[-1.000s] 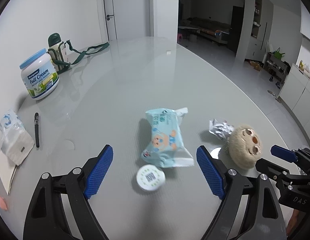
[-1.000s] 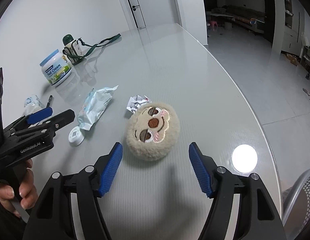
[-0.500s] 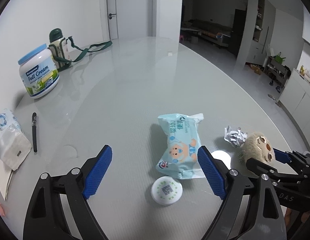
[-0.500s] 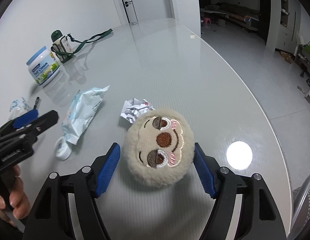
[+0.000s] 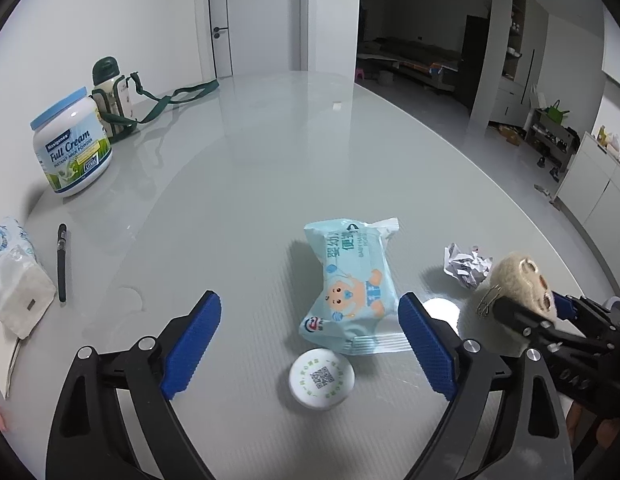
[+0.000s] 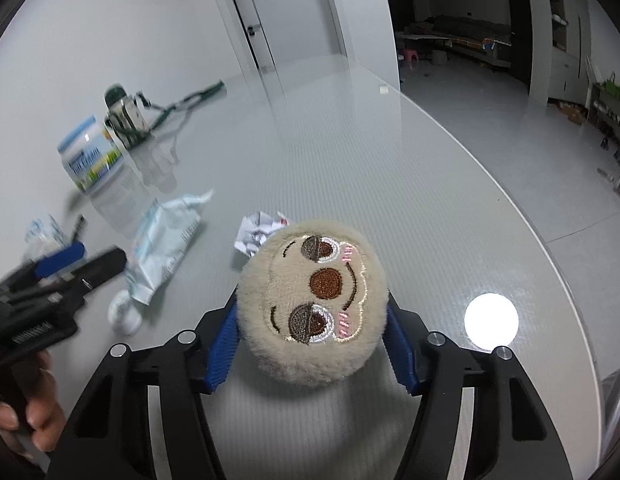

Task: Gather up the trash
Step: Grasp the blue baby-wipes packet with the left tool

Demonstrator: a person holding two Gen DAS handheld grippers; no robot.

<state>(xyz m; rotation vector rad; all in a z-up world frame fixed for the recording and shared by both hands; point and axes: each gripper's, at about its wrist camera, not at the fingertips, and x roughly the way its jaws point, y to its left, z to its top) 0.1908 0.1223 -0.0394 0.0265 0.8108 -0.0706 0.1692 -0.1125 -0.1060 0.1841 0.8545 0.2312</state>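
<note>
My right gripper is shut on a round beige plush sloth face, which also shows in the left wrist view. A crumpled paper ball lies just behind it on the table, and it shows in the left wrist view too. My left gripper is open above the table, with a light blue baby wipes pack and a white round lid lying between its fingers. The pack and the lid also show in the right wrist view.
A milk powder tub and a green-strapped bottle stand at the far left. A black pen and a tissue pack lie at the left. The rounded table edge runs along the right.
My right gripper moved forward around the plush sloth face and closed on it. My left gripper stayed open and drifted left, so the wipes pack and lid sit further right in its view.
</note>
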